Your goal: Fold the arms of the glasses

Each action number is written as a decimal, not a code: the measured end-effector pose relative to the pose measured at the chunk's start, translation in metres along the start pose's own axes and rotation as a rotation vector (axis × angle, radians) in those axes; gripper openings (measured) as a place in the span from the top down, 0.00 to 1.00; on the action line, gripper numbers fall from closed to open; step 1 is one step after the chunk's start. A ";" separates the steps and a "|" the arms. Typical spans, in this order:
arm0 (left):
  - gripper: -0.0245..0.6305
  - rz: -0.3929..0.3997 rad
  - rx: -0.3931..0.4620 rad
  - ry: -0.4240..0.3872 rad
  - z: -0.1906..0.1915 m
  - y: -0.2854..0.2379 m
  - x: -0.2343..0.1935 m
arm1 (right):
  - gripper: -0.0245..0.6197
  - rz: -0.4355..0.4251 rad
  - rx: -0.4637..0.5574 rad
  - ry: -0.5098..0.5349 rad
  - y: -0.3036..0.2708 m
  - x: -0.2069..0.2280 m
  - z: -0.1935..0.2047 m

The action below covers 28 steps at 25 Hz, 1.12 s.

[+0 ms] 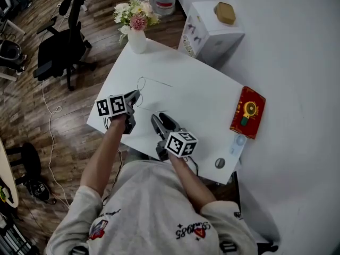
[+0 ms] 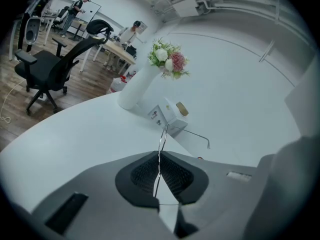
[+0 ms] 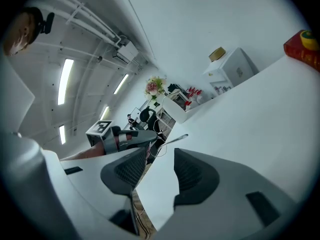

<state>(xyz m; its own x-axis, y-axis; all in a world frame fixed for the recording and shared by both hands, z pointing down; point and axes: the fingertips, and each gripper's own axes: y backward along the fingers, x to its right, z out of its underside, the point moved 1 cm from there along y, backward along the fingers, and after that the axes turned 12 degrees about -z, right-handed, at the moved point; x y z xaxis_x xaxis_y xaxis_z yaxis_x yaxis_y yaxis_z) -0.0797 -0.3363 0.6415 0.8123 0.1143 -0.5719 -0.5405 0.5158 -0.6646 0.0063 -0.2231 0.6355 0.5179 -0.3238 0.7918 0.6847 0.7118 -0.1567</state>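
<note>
Left gripper (image 2: pixel 160 159) jaws pinch the wire glasses (image 2: pixel 162 137), faint in head view; right gripper (image 3: pixel 160 154) jaws spread.

Open-plan office workspace.
Black swivel chairs (image 1: pixel 61 52) on a wood floor (image 1: pixel 32 116), a white table (image 1: pixel 196 105), ceiling strip lights (image 3: pixel 66 81); far off, seemingly shared desks (image 2: pixel 117 51) with people standing.

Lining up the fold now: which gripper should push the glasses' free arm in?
Right. The left gripper is shut on the frame of the glasses, steadying them. The right gripper is open and empty, close to the outstretched arm.
</note>
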 end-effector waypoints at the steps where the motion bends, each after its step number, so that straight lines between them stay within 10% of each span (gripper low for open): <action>1: 0.95 0.000 -0.002 0.005 0.006 0.002 0.001 | 0.71 0.006 -0.001 0.002 0.001 0.001 0.002; 28: 0.95 0.076 0.004 0.044 0.050 0.029 0.028 | 0.95 -0.070 0.004 0.142 -0.024 -0.015 -0.034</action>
<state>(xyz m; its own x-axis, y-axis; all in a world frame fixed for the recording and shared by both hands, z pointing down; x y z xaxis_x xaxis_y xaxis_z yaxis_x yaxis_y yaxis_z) -0.0614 -0.2761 0.6299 0.7586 0.1152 -0.6413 -0.5991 0.5104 -0.6170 0.0001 -0.2566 0.6071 0.5366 -0.4571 0.7093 0.7196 0.6869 -0.1018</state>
